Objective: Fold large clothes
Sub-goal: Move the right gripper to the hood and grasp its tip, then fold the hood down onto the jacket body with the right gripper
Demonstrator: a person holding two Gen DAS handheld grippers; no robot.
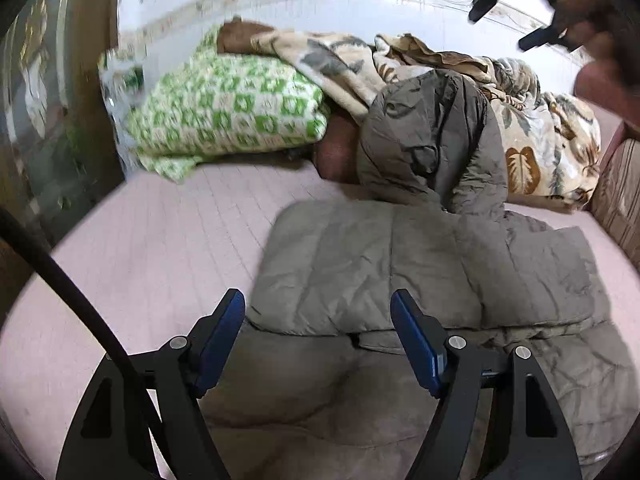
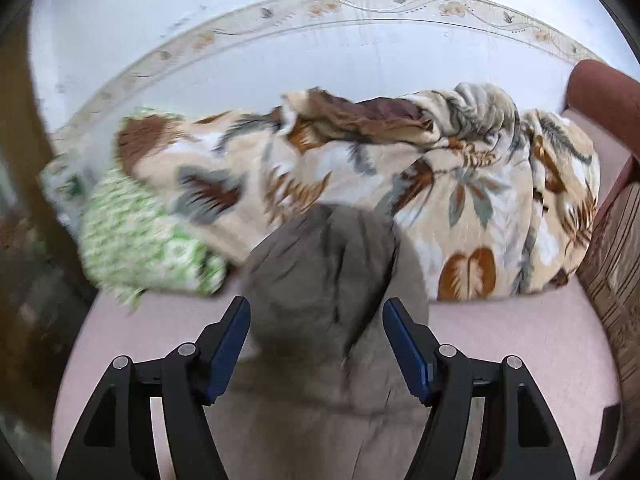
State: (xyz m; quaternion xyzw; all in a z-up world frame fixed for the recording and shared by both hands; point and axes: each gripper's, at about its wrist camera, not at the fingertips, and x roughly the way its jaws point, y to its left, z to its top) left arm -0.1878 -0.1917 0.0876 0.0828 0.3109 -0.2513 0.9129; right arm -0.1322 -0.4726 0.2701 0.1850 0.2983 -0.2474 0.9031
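Both hand-held grippers, left [image 1: 318, 312] and right [image 2: 316, 320], spread empty above the grey-brown quilted jacket [image 1: 400, 264] (its raised hood [image 1: 424, 140] could unfold it).

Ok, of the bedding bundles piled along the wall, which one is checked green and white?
The folded blanket at the left end of the pile. The other, the leaf-print blanket, is beige with brown and grey leaves and partly drapes over it.

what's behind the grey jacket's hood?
Behind the jacket hood: a leaf-print blanket piled against the wall, with a green checked blanket to its left. A reddish-brown cushion shows beside the hood; the rest is covered.
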